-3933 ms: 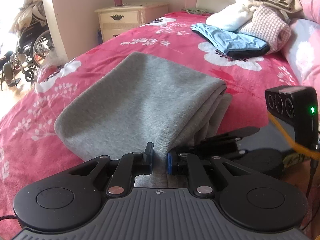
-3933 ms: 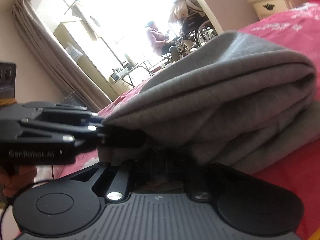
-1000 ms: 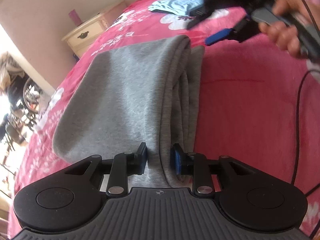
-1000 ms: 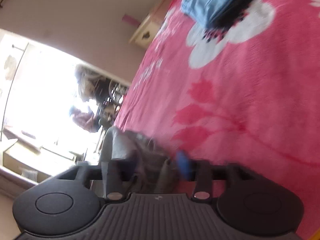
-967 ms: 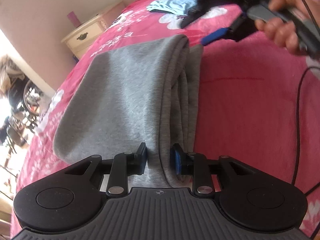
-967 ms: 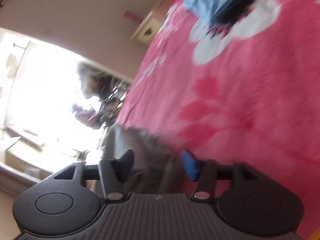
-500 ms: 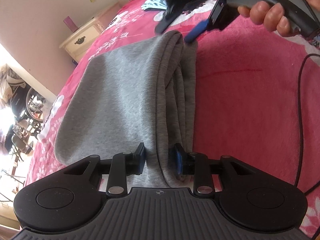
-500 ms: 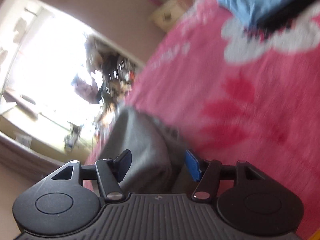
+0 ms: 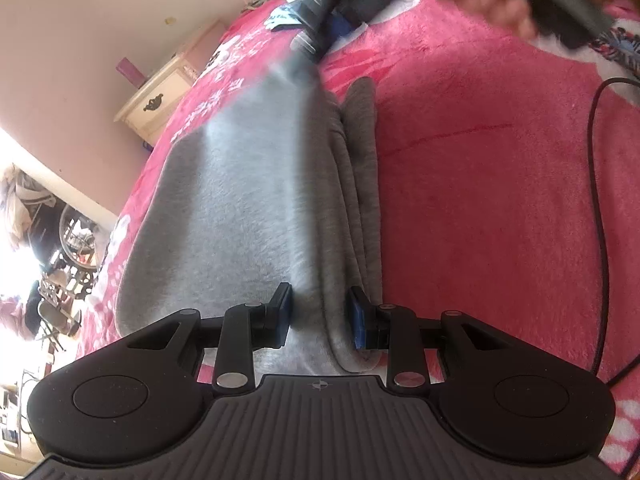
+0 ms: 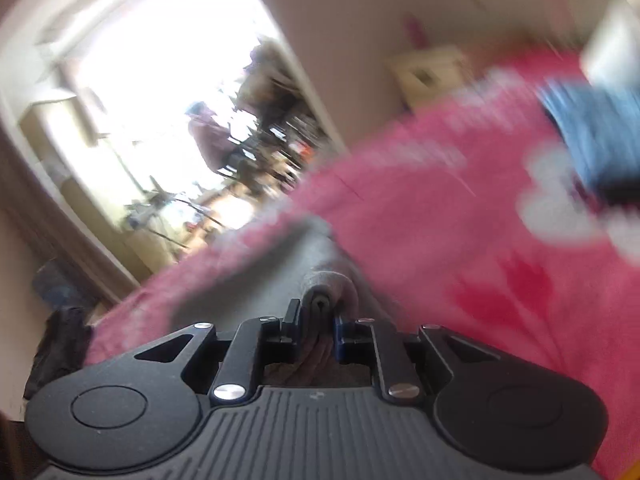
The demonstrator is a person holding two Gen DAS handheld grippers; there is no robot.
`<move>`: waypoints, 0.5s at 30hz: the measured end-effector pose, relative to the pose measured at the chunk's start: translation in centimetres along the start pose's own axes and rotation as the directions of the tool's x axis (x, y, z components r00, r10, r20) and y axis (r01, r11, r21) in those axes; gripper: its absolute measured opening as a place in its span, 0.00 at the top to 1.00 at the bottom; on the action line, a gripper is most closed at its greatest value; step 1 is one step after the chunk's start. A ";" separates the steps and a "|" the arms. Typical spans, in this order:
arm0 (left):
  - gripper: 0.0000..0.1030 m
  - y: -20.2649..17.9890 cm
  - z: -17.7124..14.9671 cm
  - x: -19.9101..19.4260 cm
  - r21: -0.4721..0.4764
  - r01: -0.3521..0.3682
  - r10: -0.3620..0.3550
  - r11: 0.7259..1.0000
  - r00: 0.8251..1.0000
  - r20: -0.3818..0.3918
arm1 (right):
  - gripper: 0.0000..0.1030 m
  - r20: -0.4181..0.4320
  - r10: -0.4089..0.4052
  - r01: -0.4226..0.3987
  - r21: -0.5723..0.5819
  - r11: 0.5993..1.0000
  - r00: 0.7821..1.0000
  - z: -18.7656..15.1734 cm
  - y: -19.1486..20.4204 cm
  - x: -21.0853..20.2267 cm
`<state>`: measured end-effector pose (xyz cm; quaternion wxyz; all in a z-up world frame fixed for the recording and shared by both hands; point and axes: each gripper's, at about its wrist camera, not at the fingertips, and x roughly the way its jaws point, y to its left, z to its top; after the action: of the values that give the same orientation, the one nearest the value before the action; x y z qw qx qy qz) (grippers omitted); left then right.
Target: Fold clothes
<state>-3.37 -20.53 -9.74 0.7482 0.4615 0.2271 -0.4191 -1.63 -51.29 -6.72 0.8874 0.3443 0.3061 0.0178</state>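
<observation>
Two grippers grip one grey garment (image 9: 256, 200), already doubled into a long, layered band on the pink bedspread (image 9: 480, 200). Nearest, the left gripper (image 9: 320, 316) has its jaws narrowed onto the thick folded edge at the near end. At the far end, the right gripper (image 10: 316, 322) pinches a rolled corner of the same cloth, jaws nearly together; that view is blurred by motion. By my reading, the step in hand is carrying one end over to make another fold. The next move calls for both ends rising together and the edges kept aligned. Beyond lies a blue garment (image 10: 596, 136).
</observation>
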 end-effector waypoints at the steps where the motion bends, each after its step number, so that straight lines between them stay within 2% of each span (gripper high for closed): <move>1: 0.72 -0.1 0.0 0.0 0.002 0.000 0.000 1.000 1.000 0.005 | 0.84 -0.008 0.001 0.000 0.020 1.000 1.000 -0.1 -0.8 0.2; 3: 0.67 -0.3 0.1 0.0 0.006 0.001 -0.001 1.000 1.000 0.012 | 0.84 -0.002 0.046 -0.045 0.103 0.994 0.999 -0.5 -2.6 0.1; 5: 0.62 -0.3 0.0 -0.3 0.006 0.008 -0.008 1.000 1.000 0.015 | 0.81 0.002 0.060 -0.060 0.102 0.993 0.998 -0.5 -2.8 -0.1; 8: 0.58 0.3 -0.2 -1.3 0.013 0.031 -0.031 0.999 0.999 0.019 | 0.60 0.010 0.034 -0.035 0.082 0.996 0.999 0.3 -2.3 -0.8; 11: 0.55 1.6 -0.2 -2.7 -0.024 0.070 -0.069 0.997 0.998 0.012 | 0.57 0.082 -0.013 0.007 0.070 0.998 0.997 1.0 -1.8 -2.4; 13: 0.55 3.4 -0.2 -3.9 -0.104 0.127 -0.128 0.986 0.992 -0.002 | 0.58 0.137 -0.034 0.029 0.039 0.999 0.990 1.6 -1.2 -3.3; 15: 0.55 5.9 -0.3 -5.1 -0.217 0.193 -0.196 0.957 0.981 0.009 | 0.59 0.167 -0.026 0.033 -0.045 0.998 0.986 2.1 0.5 -3.9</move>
<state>-1.21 -16.84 -3.19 0.7476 0.3553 0.3206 -0.4604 -3.52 -53.11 -3.10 0.9179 0.3190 0.2353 -0.0170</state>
